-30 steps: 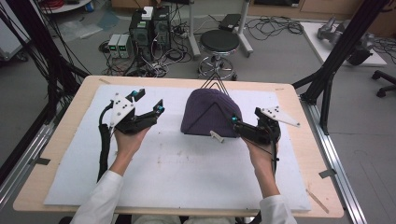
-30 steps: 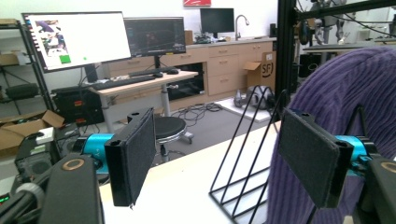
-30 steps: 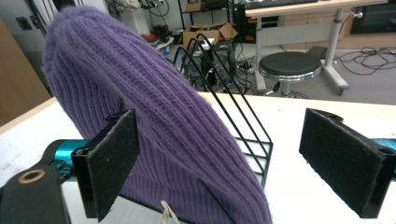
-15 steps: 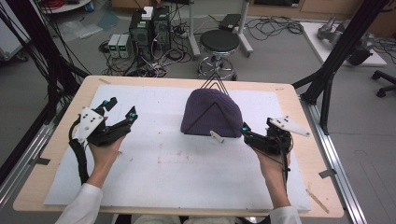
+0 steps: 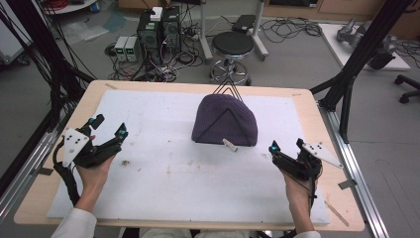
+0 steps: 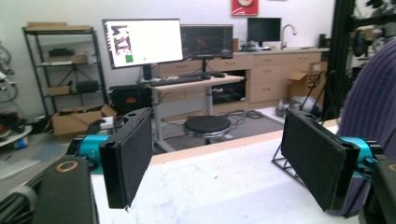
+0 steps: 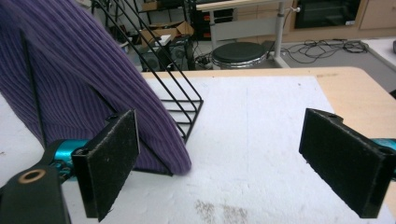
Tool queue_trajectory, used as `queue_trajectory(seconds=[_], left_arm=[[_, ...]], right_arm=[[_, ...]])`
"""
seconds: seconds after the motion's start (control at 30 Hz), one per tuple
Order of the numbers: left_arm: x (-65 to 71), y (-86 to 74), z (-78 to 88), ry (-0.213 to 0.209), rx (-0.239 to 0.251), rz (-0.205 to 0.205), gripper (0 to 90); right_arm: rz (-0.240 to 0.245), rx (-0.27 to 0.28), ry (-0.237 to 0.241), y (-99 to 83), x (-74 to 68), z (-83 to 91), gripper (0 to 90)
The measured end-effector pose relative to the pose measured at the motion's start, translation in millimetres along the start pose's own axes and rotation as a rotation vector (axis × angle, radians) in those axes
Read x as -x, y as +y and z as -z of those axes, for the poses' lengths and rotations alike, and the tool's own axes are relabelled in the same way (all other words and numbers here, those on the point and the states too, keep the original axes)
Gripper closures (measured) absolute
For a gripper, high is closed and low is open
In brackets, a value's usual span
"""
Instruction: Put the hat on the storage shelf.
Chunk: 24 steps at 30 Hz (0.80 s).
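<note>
The left gripper [image 5: 107, 128] sits at the left of the high view, its jaws spread wide with nothing between them; in its own view the two black pads [image 6: 127, 154] stand far apart, framing the room. The right gripper [image 5: 286, 148] sits at the lower right, jaws likewise spread and empty. Since half a second ago both have drawn back toward the bottom of the frame and farther out to the sides; a second ago they were close on either side of the hat, and now they lie well apart from it.

The surface [image 5: 111, 90] is a light wooden top covered by a white sheet [image 5: 163, 168] bearing a few small dark smudges. Beyond it, at the top of the frame, are a round black stool [image 5: 233, 44], computer boxes [image 5: 158, 27] and tangled cables on a grey floor. The left gripper view shows two monitors [image 6: 142, 42] on a desk, shelving at the left and cabinets along the back wall.

The purple ribbed hat [image 5: 225, 121] sits at the upper centre of the sheet, draped over a black wire stand [image 7: 180, 100] whose rods poke out at its peak. It stands upright, crown pointing up and toward the top of the frame, its wide hem running left to right. A small white tag [image 5: 229, 145] juts out at its lower edge.
</note>
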<state>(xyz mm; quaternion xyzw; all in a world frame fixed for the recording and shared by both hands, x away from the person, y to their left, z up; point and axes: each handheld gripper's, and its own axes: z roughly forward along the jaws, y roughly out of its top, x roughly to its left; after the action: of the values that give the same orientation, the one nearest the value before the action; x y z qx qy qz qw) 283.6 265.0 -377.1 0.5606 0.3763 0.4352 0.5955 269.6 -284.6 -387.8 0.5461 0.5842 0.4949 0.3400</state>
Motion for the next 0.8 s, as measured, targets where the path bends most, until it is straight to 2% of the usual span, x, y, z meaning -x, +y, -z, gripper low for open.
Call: queue_trajectory(seconds=[0.17, 0.27, 0.4, 0.47, 0.67, 0.73, 0.8], left_arm=[[-8.3, -9.2, 7.1, 0.027, -0.022, 0.018, 24.5], [-11.4, -15.2, 11.5, 0.036, -0.029, 0.021, 24.6], [-13.8, -23.0, 18.2, 0.045, -0.054, 0.024, 24.2], [-14.1, -26.7, 21.8, 0.05, -0.062, 0.022, 24.1], [-14.7, -39.0, 33.3, 0.053, -0.063, 0.018, 23.9], [-16.5, -44.6, 37.5, 0.065, -0.07, 0.014, 23.9], [-19.7, -47.1, 39.9, 0.077, -0.085, 0.015, 23.7]], right_arm=[[0.006, -0.007, -0.006, -16.8, 3.2, -1.8, 11.5], [0.011, 0.023, -0.016, -25.7, 3.7, -0.6, 11.5], [0.041, 0.1, -0.036, -35.3, 1.3, 6.1, 11.5], [0.044, 0.11, -0.046, -37.1, 0.9, 7.9, 11.5], [0.021, 0.138, -0.064, -43.7, 3.0, 10.1, 11.5], [0.004, 0.14, -0.067, -47.4, 2.1, 10.2, 11.5], [0.011, 0.147, -0.074, -49.2, 1.3, 9.8, 11.5]])
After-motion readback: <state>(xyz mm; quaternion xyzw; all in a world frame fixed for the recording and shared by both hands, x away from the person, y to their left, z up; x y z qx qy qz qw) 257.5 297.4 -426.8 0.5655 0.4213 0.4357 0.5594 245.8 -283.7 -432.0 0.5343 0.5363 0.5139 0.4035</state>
